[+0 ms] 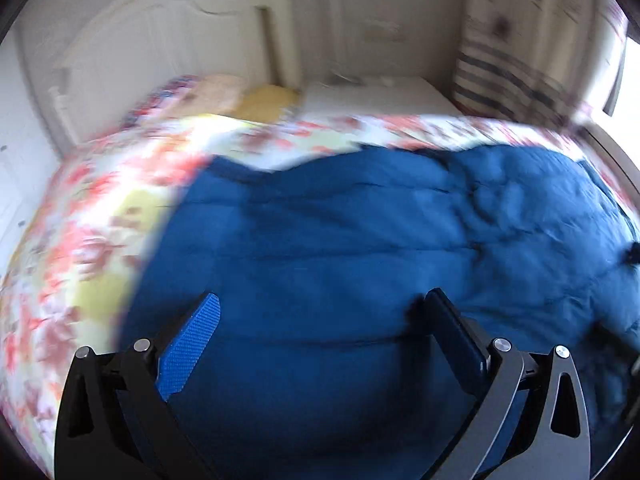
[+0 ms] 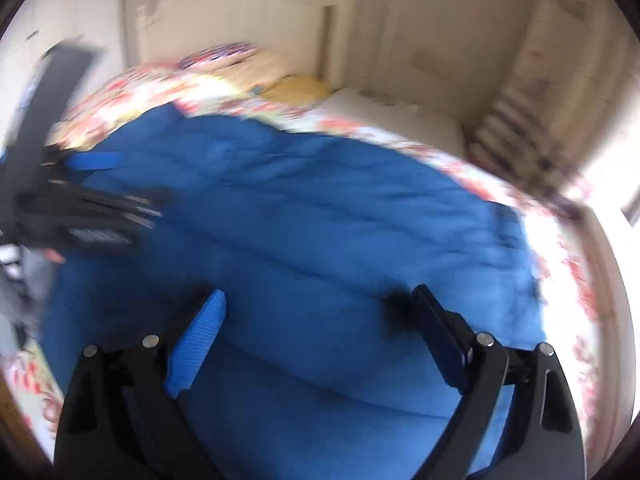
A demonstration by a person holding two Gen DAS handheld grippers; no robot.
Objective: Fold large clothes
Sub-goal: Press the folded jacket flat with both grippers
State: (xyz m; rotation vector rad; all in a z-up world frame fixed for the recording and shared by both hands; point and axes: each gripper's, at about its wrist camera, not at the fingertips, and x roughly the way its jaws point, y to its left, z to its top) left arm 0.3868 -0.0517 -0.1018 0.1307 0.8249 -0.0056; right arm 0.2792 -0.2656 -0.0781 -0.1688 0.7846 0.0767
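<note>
Coat [image 1: 340, 240] lies spread on the bed [image 1: 80, 220], blue and quilted, under and ahead of both my tools. Its long axis runs left to right across my left tool [image 1: 320, 316], seams the same way. Left tool is wide open, empty. Right tool [image 2: 316, 312] too, gaping with nothing held, and the left tool [image 2: 92, 204] shows blurred to its left.

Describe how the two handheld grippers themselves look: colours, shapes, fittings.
Both look alike. The left gripper and right gripper each have black angular linkage arms with triangular cutouts and round silver pivot pins. Each carries two flat rectangular jaws: one shows a bright blue textured pad face, the other appears dark from its back. No cables, markings or sleeves can be made out; both views are motion-blurred.
</note>
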